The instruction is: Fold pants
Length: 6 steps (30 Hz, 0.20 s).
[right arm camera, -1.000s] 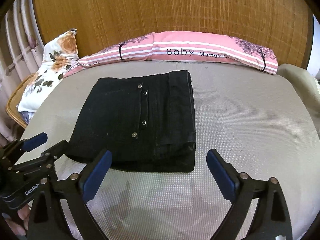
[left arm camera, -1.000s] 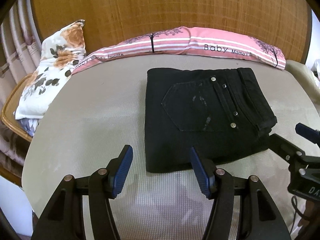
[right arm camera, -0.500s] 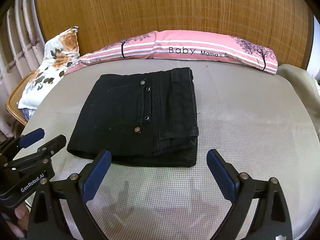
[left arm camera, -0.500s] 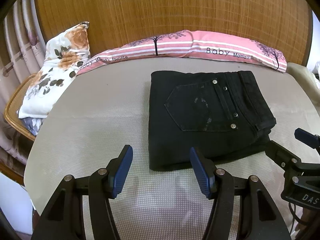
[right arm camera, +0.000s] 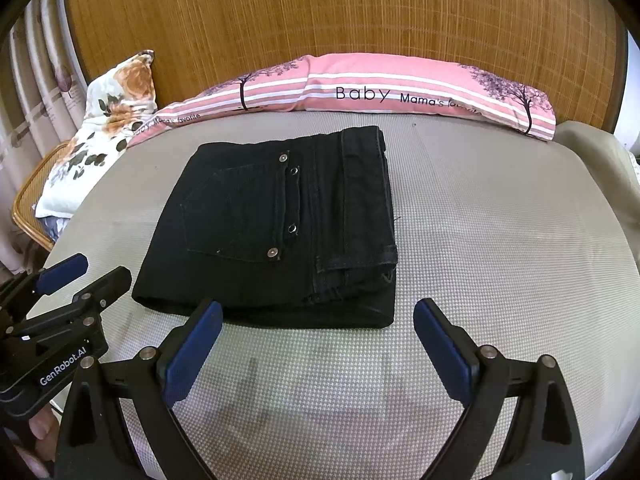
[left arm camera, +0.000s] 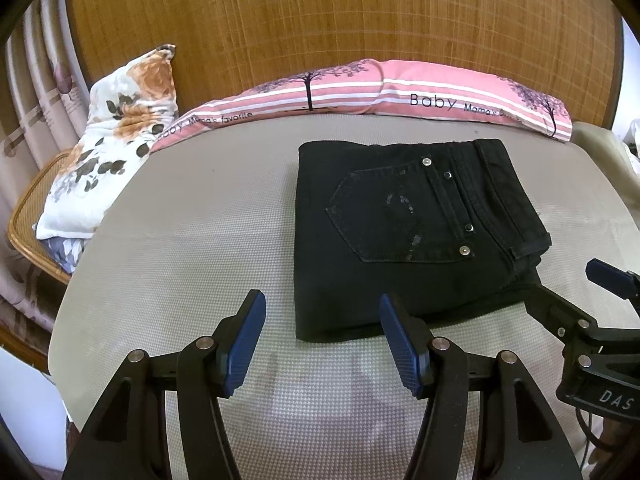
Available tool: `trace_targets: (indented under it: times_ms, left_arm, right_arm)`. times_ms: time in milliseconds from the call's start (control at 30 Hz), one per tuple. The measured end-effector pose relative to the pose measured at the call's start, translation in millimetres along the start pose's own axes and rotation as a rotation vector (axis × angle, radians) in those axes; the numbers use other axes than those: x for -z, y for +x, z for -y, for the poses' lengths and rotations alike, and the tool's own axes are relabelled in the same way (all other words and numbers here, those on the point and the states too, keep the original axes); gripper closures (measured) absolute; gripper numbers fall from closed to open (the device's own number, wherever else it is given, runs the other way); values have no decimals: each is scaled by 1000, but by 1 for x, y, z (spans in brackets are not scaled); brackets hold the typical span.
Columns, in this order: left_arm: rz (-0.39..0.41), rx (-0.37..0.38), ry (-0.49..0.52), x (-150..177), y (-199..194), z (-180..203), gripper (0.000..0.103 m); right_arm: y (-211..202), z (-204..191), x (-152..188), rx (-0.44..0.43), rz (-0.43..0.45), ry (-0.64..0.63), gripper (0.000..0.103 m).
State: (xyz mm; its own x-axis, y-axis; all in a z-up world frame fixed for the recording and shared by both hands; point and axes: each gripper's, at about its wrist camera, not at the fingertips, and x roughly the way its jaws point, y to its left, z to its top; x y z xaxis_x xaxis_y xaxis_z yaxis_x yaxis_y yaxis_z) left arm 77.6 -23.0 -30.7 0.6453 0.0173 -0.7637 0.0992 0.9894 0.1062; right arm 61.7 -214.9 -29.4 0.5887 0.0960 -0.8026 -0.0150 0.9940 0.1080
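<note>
Black pants (left arm camera: pixel 404 236) lie folded into a compact rectangle on the grey mattress (left arm camera: pixel 192 248), back pocket and rivets facing up, waistband to the right. My left gripper (left arm camera: pixel 322 338) hovers just in front of the bundle's near left corner, open, with only mattress between its blue pads. In the right wrist view the same pants (right arm camera: pixel 280 232) sit ahead and slightly left. The right gripper (right arm camera: pixel 318 340) stands wide open before the near edge, holding nothing. Each gripper shows at the edge of the other's view.
A long pink striped pillow (left arm camera: pixel 360 92) lies along the woven headboard (left arm camera: pixel 320 20). A floral pillow (left arm camera: pixel 116 152) leans at the left over a rattan chair (left arm camera: pixel 28 216). Curtains hang far left. A beige cushion (right arm camera: pixel 600 156) sits at the right edge.
Both views have drawn back slightly from the pants over the second; the bundle now sits a little farther off. Both grippers' jaws keep the same width.
</note>
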Motion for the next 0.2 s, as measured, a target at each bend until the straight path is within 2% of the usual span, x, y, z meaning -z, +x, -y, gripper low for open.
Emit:
trace_targets:
  times_ms: [200]
  left_arm:
    - [-11, 15, 6, -1, 4, 0, 43]
  right_arm:
    - [0, 0, 1, 2, -5, 1, 8]
